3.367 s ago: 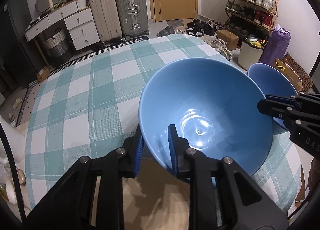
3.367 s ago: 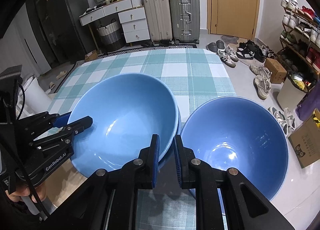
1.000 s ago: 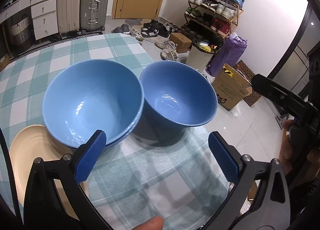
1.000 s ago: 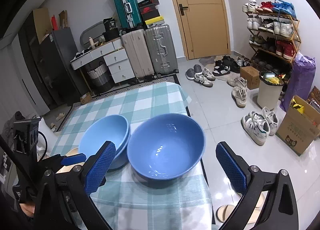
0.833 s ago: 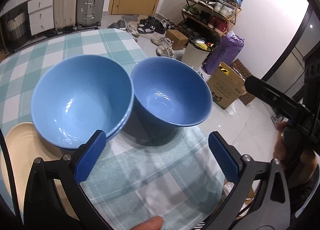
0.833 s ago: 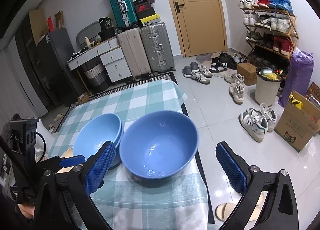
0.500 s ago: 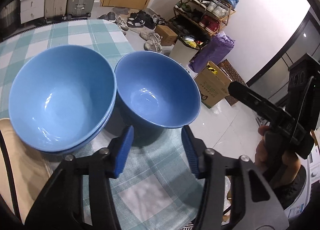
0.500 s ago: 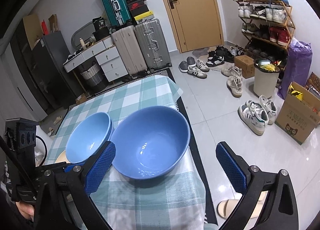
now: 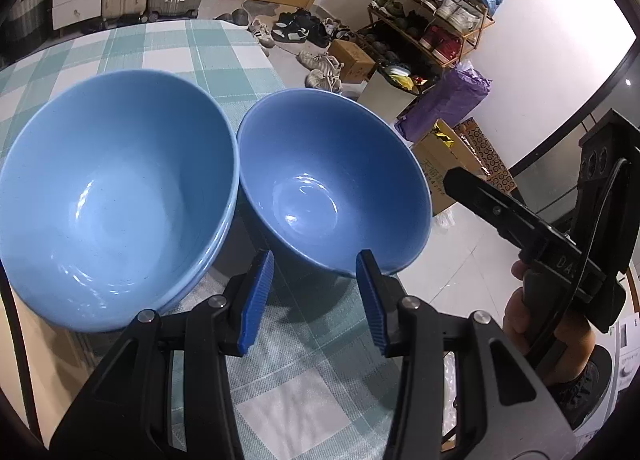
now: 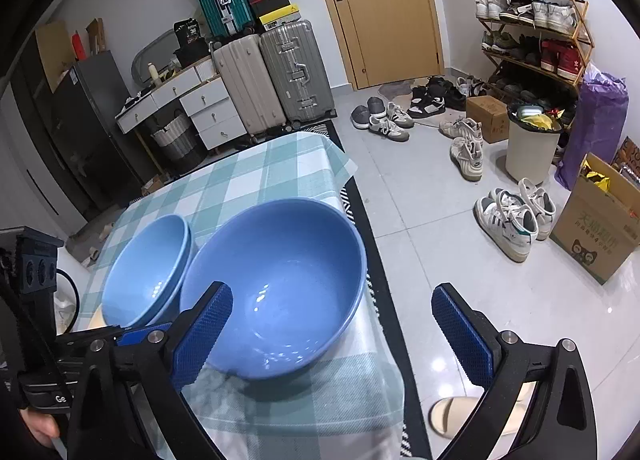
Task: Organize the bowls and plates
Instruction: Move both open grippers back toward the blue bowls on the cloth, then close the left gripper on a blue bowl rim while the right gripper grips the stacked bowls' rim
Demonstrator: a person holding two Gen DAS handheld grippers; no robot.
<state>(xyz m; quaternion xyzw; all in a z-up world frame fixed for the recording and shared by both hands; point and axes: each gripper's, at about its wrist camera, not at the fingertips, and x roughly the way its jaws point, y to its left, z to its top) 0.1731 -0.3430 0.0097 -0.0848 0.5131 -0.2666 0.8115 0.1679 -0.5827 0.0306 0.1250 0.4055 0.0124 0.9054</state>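
Note:
Two stacked light blue bowls (image 9: pixel 112 196) sit on the checked tablecloth, and they also show in the right wrist view (image 10: pixel 146 272). A single darker blue bowl (image 9: pixel 332 184) stands right beside them near the table's right edge, seen too in the right wrist view (image 10: pixel 276 284). My left gripper (image 9: pixel 316 300) is open, its fingers close to the near rim of the single bowl and holding nothing. My right gripper (image 10: pixel 332 332) is wide open and empty, raised above and to the right of the single bowl.
A cream plate (image 9: pixel 24 344) lies under the stacked bowls at the left. The table edge (image 10: pixel 376 332) drops to a tiled floor with shoes, a bin (image 10: pixel 530 144) and a cardboard box (image 10: pixel 600 228). Suitcases and drawers stand behind the table.
Both grippers let go of the bowls and drew back. The left gripper has since narrowed and moved in towards the single bowl's near rim. The right gripper stays wide open and has risen slightly.

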